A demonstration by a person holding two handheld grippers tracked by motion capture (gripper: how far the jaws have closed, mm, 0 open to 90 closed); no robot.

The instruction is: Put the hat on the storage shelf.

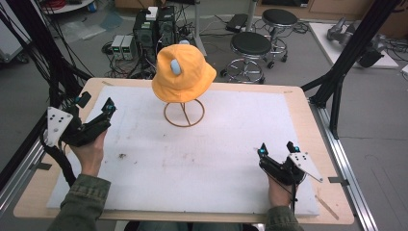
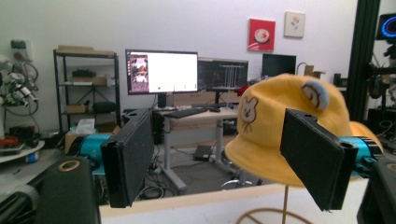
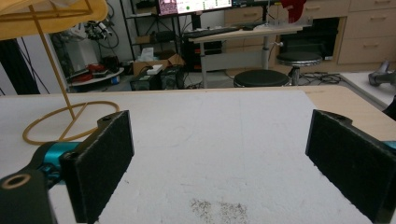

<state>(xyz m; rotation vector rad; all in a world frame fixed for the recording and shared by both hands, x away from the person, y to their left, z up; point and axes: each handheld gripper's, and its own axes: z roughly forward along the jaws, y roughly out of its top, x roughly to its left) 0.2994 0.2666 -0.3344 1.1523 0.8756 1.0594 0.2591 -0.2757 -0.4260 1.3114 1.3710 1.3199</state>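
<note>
Hat (image 1: 184, 72): yellow bucket type, pale blue ears, bear face stitched on front; perched on thin wire stand (image 1: 184, 114) at far centre of worktop (image 1: 308, 113), over white mat (image 1: 202, 154). Likely soft, light, floppy; best taken by brim edge, lifted straight up to spare the tippy stand.
Left claw (image 1: 107, 109): jaws wide, empty, held above left edge of mat, aimed toward hat, well apart from it.
Right claw (image 1: 277, 149): jaws wide, empty, low over near right of mat, well apart from stand.
Stools (image 1: 250, 45): on floor beyond worktop.
</note>
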